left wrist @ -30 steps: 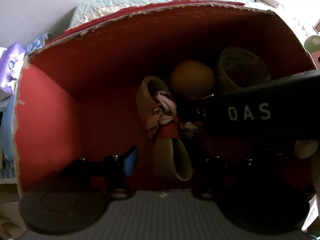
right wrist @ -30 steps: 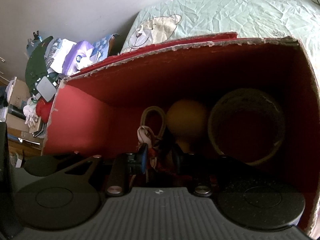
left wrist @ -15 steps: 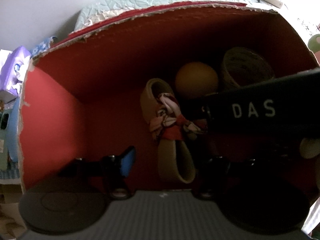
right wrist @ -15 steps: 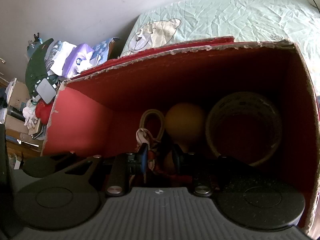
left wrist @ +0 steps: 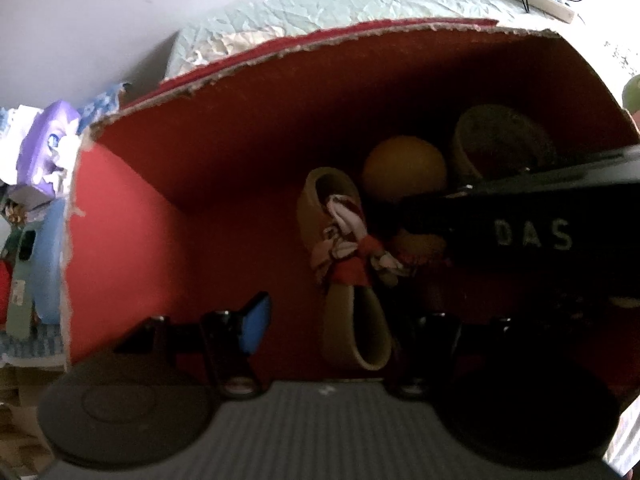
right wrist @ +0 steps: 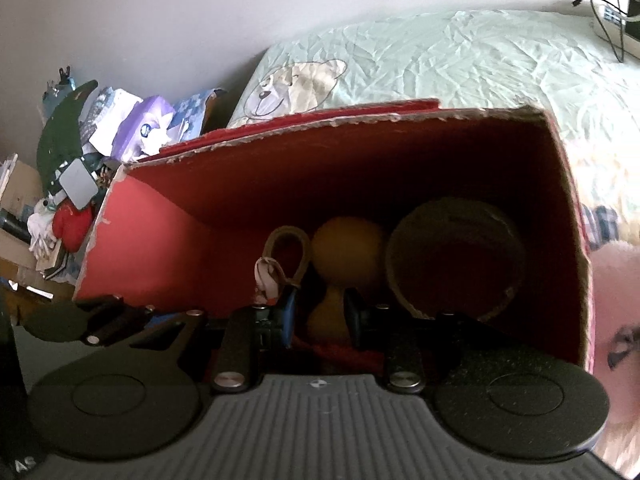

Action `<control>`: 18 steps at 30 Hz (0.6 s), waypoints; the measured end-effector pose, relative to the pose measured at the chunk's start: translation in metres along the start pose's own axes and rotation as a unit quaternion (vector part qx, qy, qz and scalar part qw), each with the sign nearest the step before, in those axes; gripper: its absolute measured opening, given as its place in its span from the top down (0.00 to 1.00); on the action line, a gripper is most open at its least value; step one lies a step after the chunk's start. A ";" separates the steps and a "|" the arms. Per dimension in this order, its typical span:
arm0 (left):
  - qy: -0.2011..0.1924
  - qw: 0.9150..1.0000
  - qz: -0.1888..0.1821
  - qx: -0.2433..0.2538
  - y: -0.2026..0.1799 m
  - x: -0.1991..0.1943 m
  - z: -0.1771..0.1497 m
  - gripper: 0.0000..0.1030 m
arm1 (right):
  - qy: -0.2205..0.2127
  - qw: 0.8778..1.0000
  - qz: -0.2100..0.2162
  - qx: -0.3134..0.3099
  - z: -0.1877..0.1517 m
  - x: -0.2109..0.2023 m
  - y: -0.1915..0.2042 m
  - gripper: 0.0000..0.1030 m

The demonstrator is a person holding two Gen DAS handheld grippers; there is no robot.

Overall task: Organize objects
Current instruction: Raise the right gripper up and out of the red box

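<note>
2 grippers reach into the red cardboard box (right wrist: 168,240): your right gripper (right wrist: 318,316) holds the neck of the yellow-brown gourd-shaped toy (right wrist: 346,254), long axis straight ahead. Your left gripper (left wrist: 340,328) stands wide, nothing pinched, the tan rubber loop with a red-white cloth knot (left wrist: 340,248) just ahead.

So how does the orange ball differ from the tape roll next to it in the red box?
The ball is solid, round and orange; the tape roll is a hollow, pale tan ring. The roll looks wider than the ball. The roll stands nearer the box's right wall, the ball more central. Both sit at the far end inside the red box.
</note>
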State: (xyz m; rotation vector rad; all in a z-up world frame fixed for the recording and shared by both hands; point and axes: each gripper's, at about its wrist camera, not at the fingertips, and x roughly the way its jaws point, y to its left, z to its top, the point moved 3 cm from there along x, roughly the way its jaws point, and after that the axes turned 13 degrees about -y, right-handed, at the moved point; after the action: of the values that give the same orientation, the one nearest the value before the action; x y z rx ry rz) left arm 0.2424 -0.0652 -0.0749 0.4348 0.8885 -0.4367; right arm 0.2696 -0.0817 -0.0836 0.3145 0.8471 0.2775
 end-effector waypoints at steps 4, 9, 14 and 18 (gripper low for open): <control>-0.012 1.000 0.013 0.005 0.002 -0.014 0.000 0.34 | -0.015 1.000 -0.004 0.010 -0.004 -0.010 -0.004 0.71; -0.029 0.999 0.021 0.004 0.032 -0.028 -0.001 0.34 | -0.043 0.999 -0.003 0.011 -0.007 -0.029 -0.002 0.71; -0.037 0.999 0.026 -0.001 0.050 -0.034 0.004 0.34 | -0.073 0.997 -0.008 -0.002 -0.010 -0.049 0.002 0.71; -0.050 0.998 0.032 -0.007 0.047 -0.052 -0.001 0.34 | -0.092 0.996 -0.008 0.001 -0.014 -0.058 0.003 0.71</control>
State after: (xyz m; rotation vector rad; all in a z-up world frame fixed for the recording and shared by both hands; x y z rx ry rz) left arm 0.2382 -0.0166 -0.0248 0.4237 0.7788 -0.3893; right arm 0.2224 -0.0979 -0.0514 0.3290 0.6677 0.2292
